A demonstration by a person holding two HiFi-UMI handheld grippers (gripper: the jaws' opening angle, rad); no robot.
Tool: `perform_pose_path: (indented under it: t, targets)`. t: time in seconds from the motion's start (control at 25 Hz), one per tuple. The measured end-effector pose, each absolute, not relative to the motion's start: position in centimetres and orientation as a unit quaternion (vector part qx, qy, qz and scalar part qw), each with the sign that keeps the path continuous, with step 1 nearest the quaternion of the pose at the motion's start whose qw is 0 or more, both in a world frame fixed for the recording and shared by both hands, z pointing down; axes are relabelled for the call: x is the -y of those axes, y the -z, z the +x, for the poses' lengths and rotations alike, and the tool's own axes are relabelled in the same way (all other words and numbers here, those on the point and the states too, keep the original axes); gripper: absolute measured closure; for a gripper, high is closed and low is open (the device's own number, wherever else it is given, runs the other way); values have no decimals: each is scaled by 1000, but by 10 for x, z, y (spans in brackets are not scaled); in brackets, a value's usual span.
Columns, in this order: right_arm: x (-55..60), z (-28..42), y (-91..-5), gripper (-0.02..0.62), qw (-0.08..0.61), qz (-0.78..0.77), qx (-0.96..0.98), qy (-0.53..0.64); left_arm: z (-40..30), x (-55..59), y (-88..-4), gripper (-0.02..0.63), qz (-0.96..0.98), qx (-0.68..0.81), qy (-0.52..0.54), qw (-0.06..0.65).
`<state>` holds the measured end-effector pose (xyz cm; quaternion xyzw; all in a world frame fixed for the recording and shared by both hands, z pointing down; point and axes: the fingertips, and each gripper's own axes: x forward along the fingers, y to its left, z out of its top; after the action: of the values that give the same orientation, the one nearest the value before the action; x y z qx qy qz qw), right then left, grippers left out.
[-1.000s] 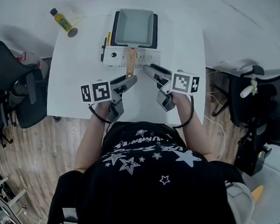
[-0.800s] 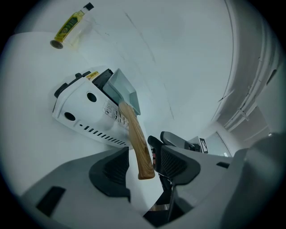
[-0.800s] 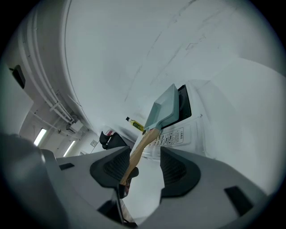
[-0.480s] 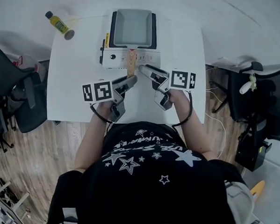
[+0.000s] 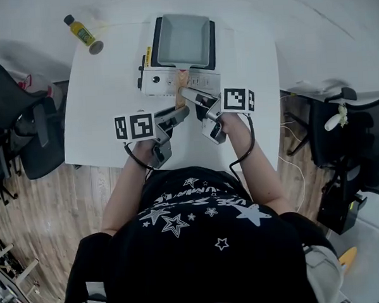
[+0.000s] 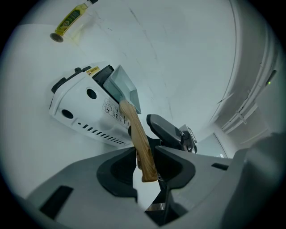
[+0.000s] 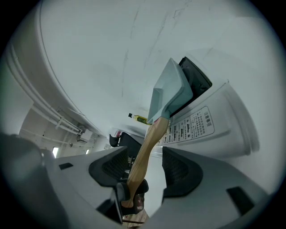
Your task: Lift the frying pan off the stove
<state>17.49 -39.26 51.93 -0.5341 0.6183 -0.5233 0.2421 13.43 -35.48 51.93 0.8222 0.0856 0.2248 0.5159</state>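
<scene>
A grey rectangular frying pan sits on the white tabletop stove, its wooden handle pointing toward me. My left gripper has just been closing and its pads now press on the handle's end. My right gripper has just been opening wider. It stands open astride the handle nearer the stove, with its pads apart from the wood. In the right gripper view the pan rises above the stove. The left gripper shows below at the handle's end.
The stove stands at the far middle of a white table. A yellow oil bottle lies at its far left corner. Black chairs stand to the left and right of the table on the wooden floor.
The left jaws have closed in on the handle's end. The right gripper has moved left toward the handle, rolled, and now has the handle between its wider jaws.
</scene>
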Motion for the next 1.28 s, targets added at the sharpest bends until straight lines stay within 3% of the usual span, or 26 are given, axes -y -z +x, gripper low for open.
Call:
perform_pose_path:
  t: [0.4, 0.56, 0.76, 1.28]
  targets:
    - [409, 176, -530, 377, 290, -511, -592, 553, 131, 354, -520, 476, 819, -82, -233, 517]
    - [411, 176, -530, 433, 285, -511, -597, 548, 130, 350, -519, 477, 819, -80, -232, 518]
    - [412, 179, -530, 452, 307, -504, -595, 546, 133, 350, -519, 479, 821, -77, -232, 516]
    - [413, 176, -513, 459, 327, -494, -605, 532, 136, 346, -500, 465, 821, -86, -209, 524]
